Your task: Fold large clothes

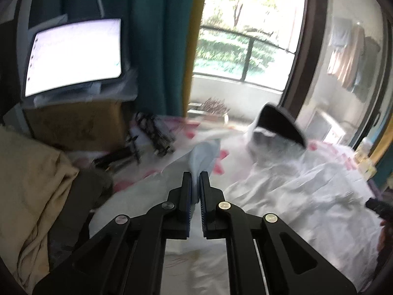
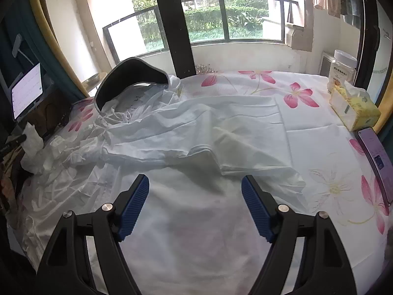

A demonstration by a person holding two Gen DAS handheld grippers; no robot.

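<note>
A large white hooded garment (image 2: pixel 186 127) lies spread over the flowered table cover (image 2: pixel 319 191), its dark-brimmed hood (image 2: pixel 132 78) at the far left. My left gripper (image 1: pixel 195 174) is shut on a bunched fold of the white garment (image 1: pixel 203 157) and holds it above the table; the hood (image 1: pixel 280 123) lies beyond it. My right gripper (image 2: pixel 195 184) is open and empty, just above the garment's near part, close to a sleeve end (image 2: pixel 211 162).
A tissue box (image 2: pixel 353 110) and a jar (image 2: pixel 343 71) stand at the far right, a phone (image 2: pixel 375 157) along the right edge. A lit tablet (image 1: pixel 73 56) on a cardboard box (image 1: pixel 78 125), tan cloth (image 1: pixel 29 182) and crumpled tissue (image 2: pixel 32 145) are at the left.
</note>
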